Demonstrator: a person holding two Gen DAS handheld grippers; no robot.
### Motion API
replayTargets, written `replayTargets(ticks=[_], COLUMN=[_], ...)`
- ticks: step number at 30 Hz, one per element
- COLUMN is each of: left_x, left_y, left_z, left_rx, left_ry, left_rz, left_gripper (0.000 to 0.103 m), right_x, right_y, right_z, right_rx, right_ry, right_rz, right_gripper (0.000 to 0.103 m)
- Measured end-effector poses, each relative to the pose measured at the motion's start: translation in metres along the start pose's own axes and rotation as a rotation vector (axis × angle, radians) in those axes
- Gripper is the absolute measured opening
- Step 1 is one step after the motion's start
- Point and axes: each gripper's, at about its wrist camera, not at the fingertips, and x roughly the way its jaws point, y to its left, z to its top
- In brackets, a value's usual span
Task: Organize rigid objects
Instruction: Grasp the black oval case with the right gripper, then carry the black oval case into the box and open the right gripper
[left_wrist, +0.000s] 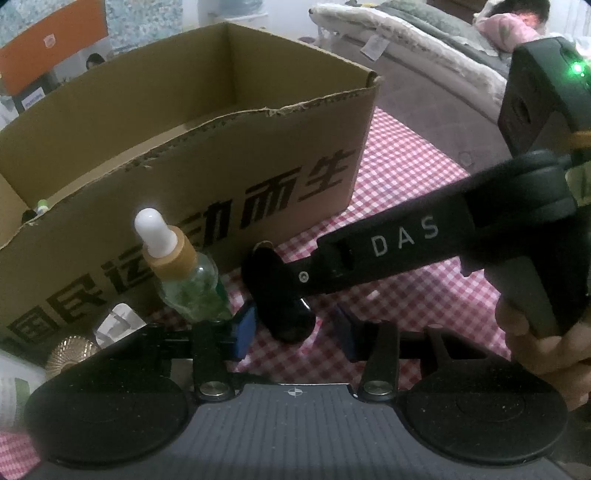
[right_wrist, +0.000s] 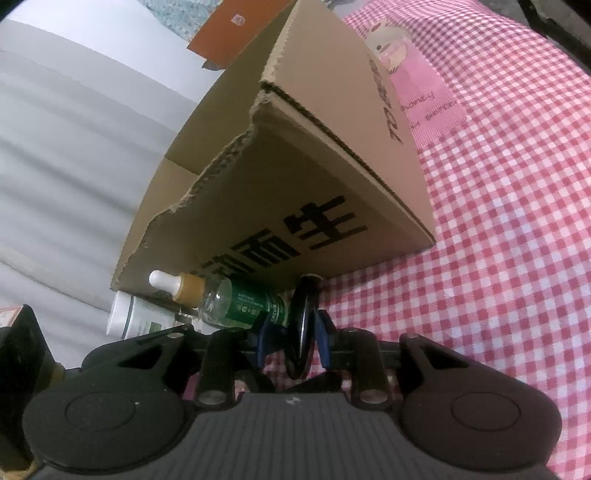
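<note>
Right hand-held gripper (right_wrist: 291, 338) is clamping a flat black object (right_wrist: 303, 325) low beside the cardboard box (right_wrist: 332, 184). Left hand-held gripper (left_wrist: 293, 326) is standing apart, empty. Advice: lift clear of the torn rim before releasing inside; avoid the dropper bottle (right_wrist: 221, 299).

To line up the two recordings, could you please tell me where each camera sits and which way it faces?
Left wrist: sits on the left tool, looking down over the checked cloth at the box; the right tool and the hand holding it show at right.
Right wrist: sits on the right tool, tilted, looking low along the cloth at the same box; only that tool shows, shut on a black object.
Shared: box, dropper bottle, black object, cloth.
</note>
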Motion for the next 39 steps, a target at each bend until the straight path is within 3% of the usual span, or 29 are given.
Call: replayTargets(ticks=[12,20,26,31,39], left_x=[-0.011,-0.050,-0.096,-0.124,-0.157], left_y=[-0.010,-0.021,-0.019,-0.013,0.035], left_z=[-0.002,-0.005,-0.009,-0.002,0.011], left_rx=[0.029,0.073,0.082,0.078,0.008], left_ry=[-0.025,-0.118,-0.242,-0.348,-0.421], left_rz=[-0.004,-0.030,-0.030,0.014,0.119], left_gripper=[0.045,0.045,0.045,0.045,0.045], right_x=[-0.022,-0.064,-0.098,-0.115,-0.082], right_y=[-0.005,0.011,0.048,0.089,0.153], right_z=[-0.006,-0.025,-0.034,-0.031,0.009], right_rx=[-0.004,-0.022,-0.104,-0.205,-0.331], right_ry=[-0.034,-0.117,-0.202,-0.250,-0.213], right_rz=[0.010,-0.004,-0.009,0.017,0.101], right_gripper=[0.018,0.018,0.018,0.018,0.018])
